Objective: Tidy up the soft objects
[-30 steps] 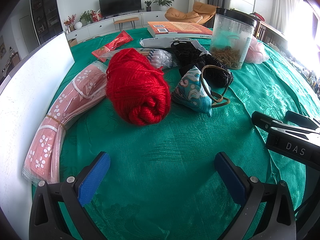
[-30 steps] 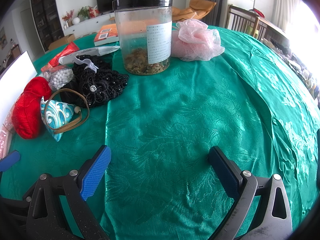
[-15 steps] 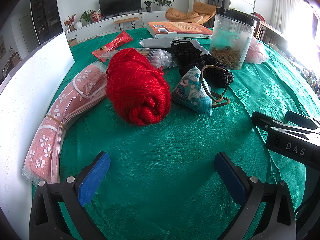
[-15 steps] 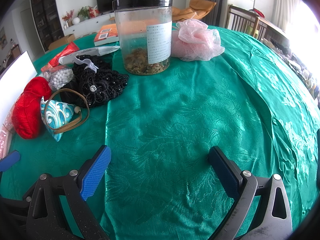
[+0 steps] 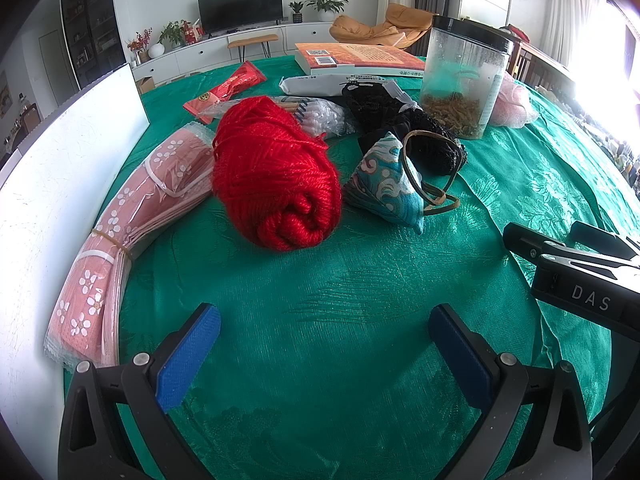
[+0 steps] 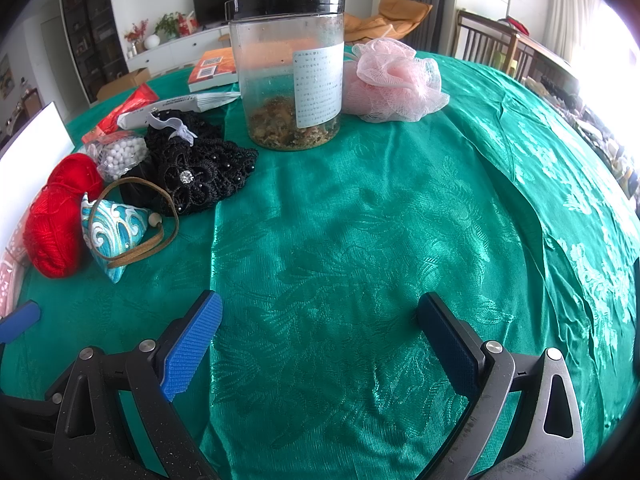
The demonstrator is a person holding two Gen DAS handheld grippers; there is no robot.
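The left gripper [image 5: 324,330] is held wide open and nothing is gripped; the same is seen for the right gripper [image 6: 320,320], which is empty over bare green tablecloth [image 6: 360,240].

From the left gripper, the red yarn ball [image 5: 276,176] lies at about 11 o'clock, near, with its long axis running from 11 to 5 o'clock, one end turned toward the jaws. From the right gripper it is far off at 9 o'clock, so the left hand is judged the nearer one.

Counted from largest to smallest: one pack of pink cloths [image 5: 132,224] at 10 o'clock, one plastic jar [image 6: 286,72], one yarn ball, one pink mesh puff [image 6: 394,80], one black crochet piece [image 6: 200,172] (possibly two, the heap is unclear), one blue patterned pouch [image 5: 386,184].
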